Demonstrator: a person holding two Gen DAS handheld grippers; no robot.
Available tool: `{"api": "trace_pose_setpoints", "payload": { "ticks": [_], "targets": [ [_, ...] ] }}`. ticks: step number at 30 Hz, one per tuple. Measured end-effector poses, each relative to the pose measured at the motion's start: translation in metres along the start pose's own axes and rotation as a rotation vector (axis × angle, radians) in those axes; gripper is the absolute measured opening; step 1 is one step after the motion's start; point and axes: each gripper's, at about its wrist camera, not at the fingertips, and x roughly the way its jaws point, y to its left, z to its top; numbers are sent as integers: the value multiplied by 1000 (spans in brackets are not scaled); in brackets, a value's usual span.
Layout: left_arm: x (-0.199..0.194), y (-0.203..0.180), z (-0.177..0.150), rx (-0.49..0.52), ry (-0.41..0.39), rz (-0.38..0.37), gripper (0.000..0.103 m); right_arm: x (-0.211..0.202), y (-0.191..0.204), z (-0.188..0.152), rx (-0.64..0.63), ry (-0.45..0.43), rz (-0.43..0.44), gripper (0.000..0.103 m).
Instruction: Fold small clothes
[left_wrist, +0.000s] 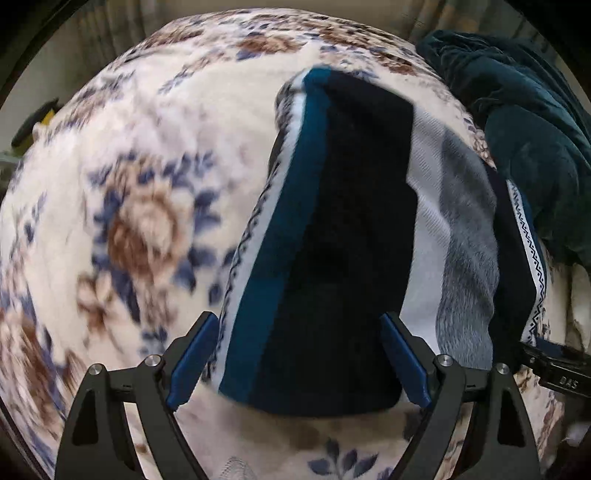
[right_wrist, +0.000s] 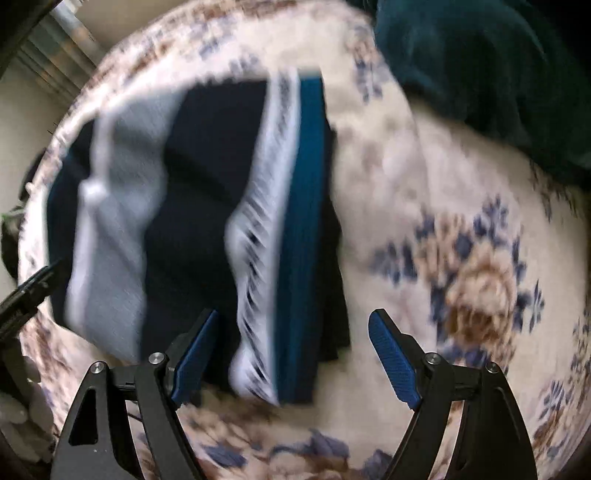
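A small garment (left_wrist: 332, 240) in navy, teal, white and grey stripes lies flat on a cream floral blanket (left_wrist: 147, 229). My left gripper (left_wrist: 299, 354) is open, its blue pads either side of the garment's near navy end, just above it. The right wrist view shows the same garment (right_wrist: 207, 206), blurred by motion. My right gripper (right_wrist: 293, 350) is open above the garment's near right corner, holding nothing. The other gripper's black tip (left_wrist: 554, 369) shows at the right edge of the left wrist view.
A dark teal garment (left_wrist: 517, 122) is heaped on the blanket at the far right, and also shows in the right wrist view (right_wrist: 480, 74). The floral blanket (right_wrist: 461, 258) spreads on all sides. Curtains and a wall lie beyond.
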Motion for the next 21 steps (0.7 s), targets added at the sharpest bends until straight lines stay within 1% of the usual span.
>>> {"api": "trace_pose_setpoints", "payload": {
  "ticks": [1, 3, 5, 7, 8, 10, 12, 15, 18, 21],
  "targets": [
    [-2, 0, -3, -1, -1, 1, 88, 6, -7, -8, 21, 14, -3, 84],
    [-12, -3, -7, 3, -11, 31, 88, 9, -13, -16, 33, 23, -4, 84],
    [-27, -11, -11, 19, -36, 50, 88, 0, -14, -21, 40, -5, -24, 85],
    [-52, -24, -16, 48, -85, 82, 88, -18, -9, -24, 28, -60, -75, 100],
    [-65, -32, -19, 68, -100, 94, 94, -30, -5, -27, 22, -89, -106, 103],
    [-90, -47, -25, 97, -125, 137, 101, -60, 3, -35, 9, -149, -142, 103],
    [-120, -56, -31, 104, -153, 168, 101, -89, 11, -44, -4, -197, -177, 103],
    [-166, -63, -42, 88, -186, 167, 101, -140, 22, -64, -26, -267, -208, 103],
    [-219, -72, -59, 87, -236, 175, 101, -195, 28, -89, -22, -321, -217, 103],
    [-261, -78, -74, 104, -272, 179, 101, -248, 31, -112, -20, -372, -213, 103]
  ]
}}
